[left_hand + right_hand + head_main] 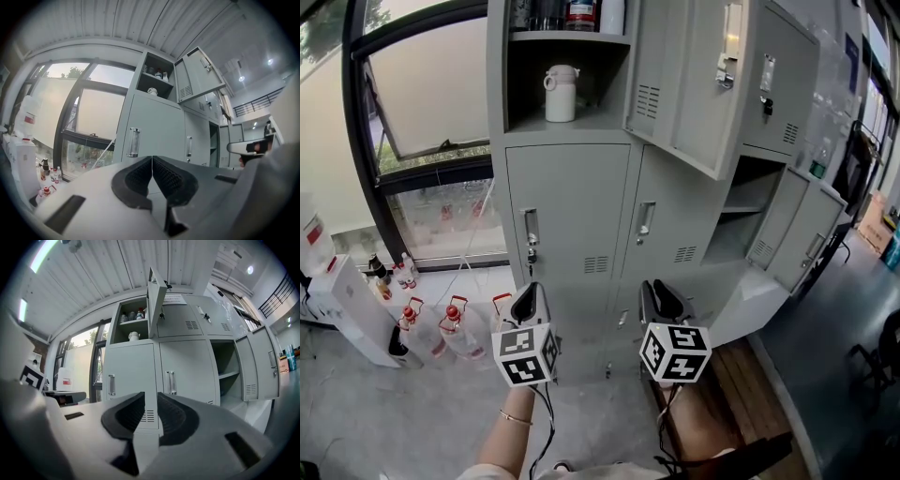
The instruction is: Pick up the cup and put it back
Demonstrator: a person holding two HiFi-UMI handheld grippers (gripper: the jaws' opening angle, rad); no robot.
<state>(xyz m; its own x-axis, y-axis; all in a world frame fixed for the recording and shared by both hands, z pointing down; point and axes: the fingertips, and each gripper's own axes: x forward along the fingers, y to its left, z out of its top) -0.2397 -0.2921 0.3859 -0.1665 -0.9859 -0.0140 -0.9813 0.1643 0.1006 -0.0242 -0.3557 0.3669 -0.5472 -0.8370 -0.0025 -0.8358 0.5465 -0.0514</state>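
The cup [561, 92], a white lidded vessel with a side handle, stands upright on the lower shelf of the open top-left compartment [521, 84] of the grey locker cabinet [572, 216]. The shelf above it carries a row of jars [579, 13], their contents not discernible. The compartment door [675, 75] stands open to the cup's right.

Both grippers are held level in front of the closed lower doors, well apart from the cup. Left gripper [528, 302]: fingers closed together, nothing between them. Right gripper [661, 300]: fingers a narrow gap apart, nothing between them.

Swing-top bottles [455, 328] stand on the floor by the window, left of the cabinet.
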